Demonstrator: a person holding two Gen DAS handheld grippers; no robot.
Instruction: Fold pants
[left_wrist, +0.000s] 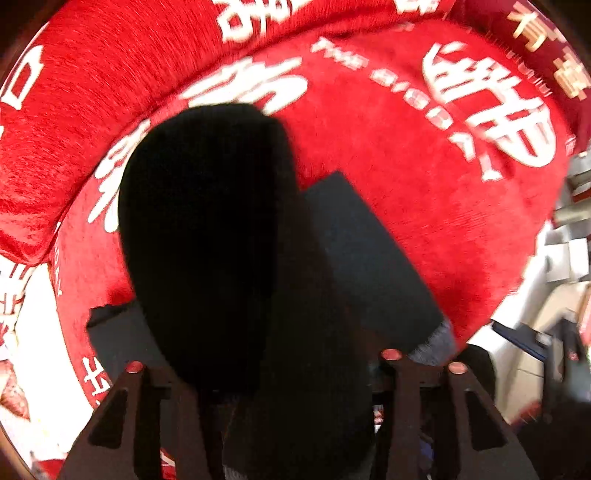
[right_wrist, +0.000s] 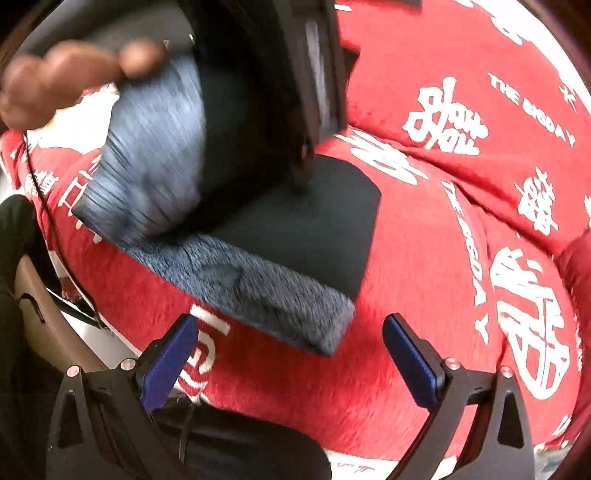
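The dark pants (right_wrist: 306, 218) lie folded on the red bedspread (right_wrist: 424, 229), their grey-blue fleecy lining (right_wrist: 251, 291) showing along the near edge. A fold with the same lining (right_wrist: 155, 147) is lifted above them, held by my left gripper (right_wrist: 306, 162), which comes down from the top of the right wrist view. In the left wrist view black cloth (left_wrist: 207, 240) bulges between the jaws and hides the fingers; the flat pants (left_wrist: 369, 258) lie behind it. My right gripper (right_wrist: 291, 354) is open and empty, its blue pads (right_wrist: 410, 362) just short of the pants' near edge.
The red bedspread (left_wrist: 424, 166) with white characters covers the bed, and a red pillow (left_wrist: 92, 110) lies along the back. The bed edge, floor and boxes (left_wrist: 561, 258) are at the right in the left wrist view. A hand (right_wrist: 62, 81) shows top left in the right wrist view.
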